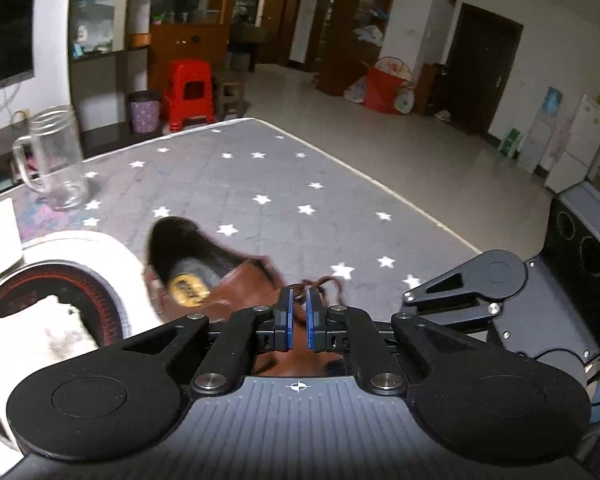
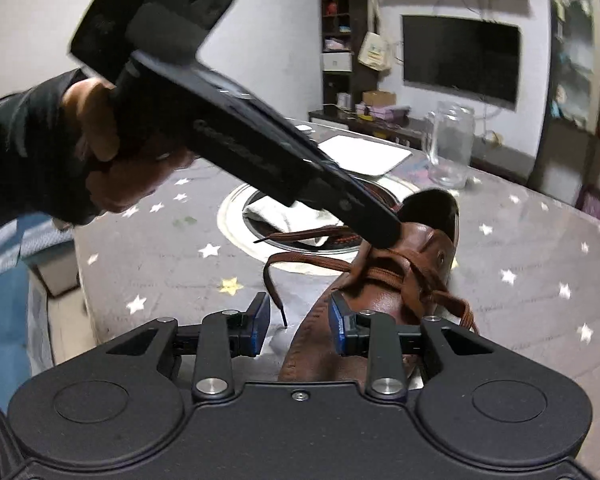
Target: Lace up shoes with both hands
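The left gripper [image 1: 298, 312], pressed together, pinches a brown lace [image 2: 300, 236] taut above the brown shoe [image 2: 384, 300], near on the starred table [image 1: 260, 176]; the right gripper [image 2: 299, 314] stands spread, empty, by the loose lace end.

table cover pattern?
Grey quilted cover with white stars, plus one yellow star; left wrist view shows it best.

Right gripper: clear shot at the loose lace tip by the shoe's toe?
Probably yes. The right gripper is open, and the lace tip hangs free between its pads, beside the brown shoe. The left gripper works higher up at the eyelets.
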`<state>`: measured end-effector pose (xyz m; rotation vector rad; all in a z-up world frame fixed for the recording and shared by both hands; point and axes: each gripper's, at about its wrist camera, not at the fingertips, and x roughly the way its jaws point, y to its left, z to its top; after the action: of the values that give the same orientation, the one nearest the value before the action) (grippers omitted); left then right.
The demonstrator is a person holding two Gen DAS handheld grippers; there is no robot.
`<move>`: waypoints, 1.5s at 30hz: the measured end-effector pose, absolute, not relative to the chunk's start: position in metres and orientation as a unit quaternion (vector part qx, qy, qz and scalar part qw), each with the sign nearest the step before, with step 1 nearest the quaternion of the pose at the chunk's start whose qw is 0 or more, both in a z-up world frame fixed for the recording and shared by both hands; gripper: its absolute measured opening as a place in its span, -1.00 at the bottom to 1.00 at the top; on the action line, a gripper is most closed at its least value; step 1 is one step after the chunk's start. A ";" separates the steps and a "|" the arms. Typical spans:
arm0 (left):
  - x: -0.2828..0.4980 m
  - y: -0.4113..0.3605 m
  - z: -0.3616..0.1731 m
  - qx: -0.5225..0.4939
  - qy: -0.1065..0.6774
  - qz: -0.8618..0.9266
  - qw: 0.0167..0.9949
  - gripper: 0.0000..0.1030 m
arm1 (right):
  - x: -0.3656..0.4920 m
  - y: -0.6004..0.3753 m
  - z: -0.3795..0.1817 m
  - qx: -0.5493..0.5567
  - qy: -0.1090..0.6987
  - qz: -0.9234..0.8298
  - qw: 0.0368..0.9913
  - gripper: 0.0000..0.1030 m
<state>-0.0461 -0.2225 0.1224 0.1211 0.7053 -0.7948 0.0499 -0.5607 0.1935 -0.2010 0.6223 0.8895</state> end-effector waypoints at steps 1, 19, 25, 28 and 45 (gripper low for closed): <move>-0.048 -0.219 0.122 0.064 0.338 -0.377 0.860 -0.87 | 0.050 -0.561 0.193 -0.096 0.295 0.424 0.851 -0.35; -0.055 -0.222 0.085 0.104 0.387 -0.387 0.831 -0.83 | 0.037 -0.556 0.188 -0.143 0.296 0.427 0.843 -0.33; -0.052 -0.216 0.083 0.102 0.395 -0.362 0.838 -0.73 | 0.035 -0.557 0.186 -0.140 0.296 0.429 0.842 -0.32; -0.053 -0.211 0.085 0.099 0.391 -0.352 0.845 -0.67 | 0.035 -0.556 0.186 -0.138 0.295 0.429 0.843 -0.32; -0.046 -0.208 0.069 0.106 0.416 -0.352 0.832 -0.79 | 0.032 -0.553 0.184 -0.140 0.295 0.436 0.838 -0.31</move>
<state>-0.0463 -0.2083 0.0685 0.2240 0.8814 -0.7461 0.0323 -0.5525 0.1844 -0.2962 0.6250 0.9223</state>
